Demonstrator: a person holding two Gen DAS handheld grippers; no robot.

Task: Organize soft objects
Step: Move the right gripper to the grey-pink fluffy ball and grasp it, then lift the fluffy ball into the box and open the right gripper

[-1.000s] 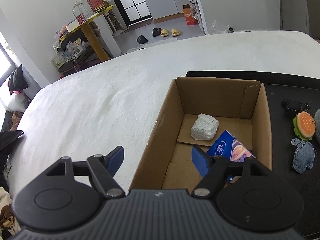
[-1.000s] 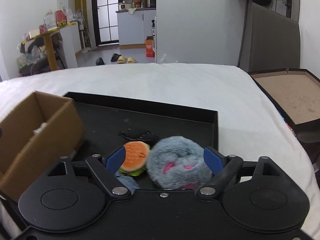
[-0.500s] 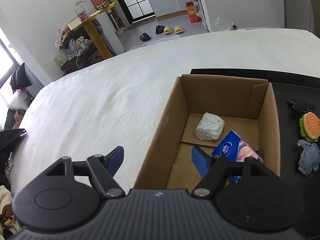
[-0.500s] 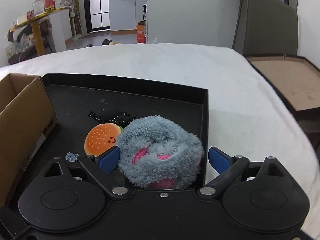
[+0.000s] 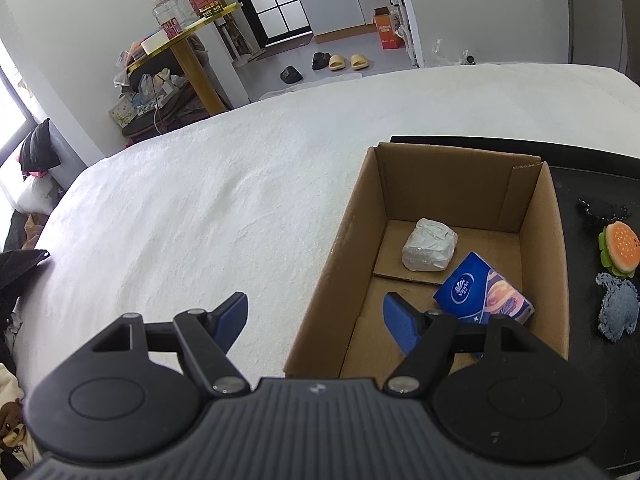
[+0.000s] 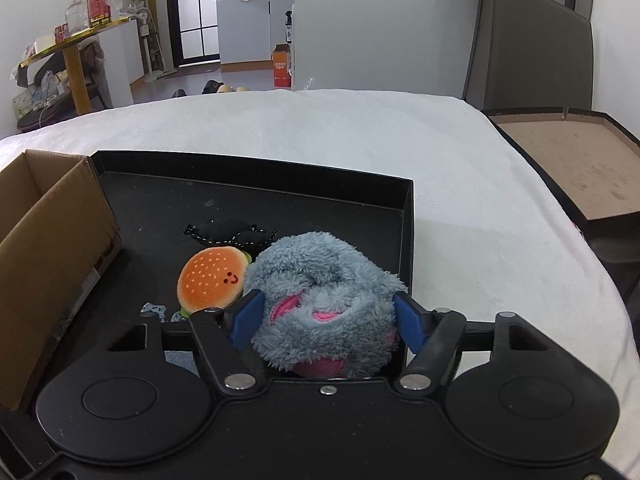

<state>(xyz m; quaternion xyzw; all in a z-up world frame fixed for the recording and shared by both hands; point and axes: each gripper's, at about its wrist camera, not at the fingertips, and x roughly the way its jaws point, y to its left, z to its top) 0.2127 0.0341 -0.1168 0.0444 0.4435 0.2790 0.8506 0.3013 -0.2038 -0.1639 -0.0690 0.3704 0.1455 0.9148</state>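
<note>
The plush toy (image 6: 324, 300) is shaggy grey-blue fleece with pink patches. The burger toy (image 6: 212, 280) is short smooth plush. The tray (image 6: 256, 200) is matt black, lightly scuffed. The box (image 5: 452, 200) is plain brown cardboard. The tissue pack (image 5: 484, 292) is glossy plastic film. The bed cover (image 5: 200, 220) is white, nubbly cloth.

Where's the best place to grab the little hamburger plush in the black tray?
Probably across the hamburger plush's round bun, pads on opposite edges, coming from above: it lies flat in the black tray, touching the grey fluffy plush that the right gripper's closing jaws straddle.
</note>
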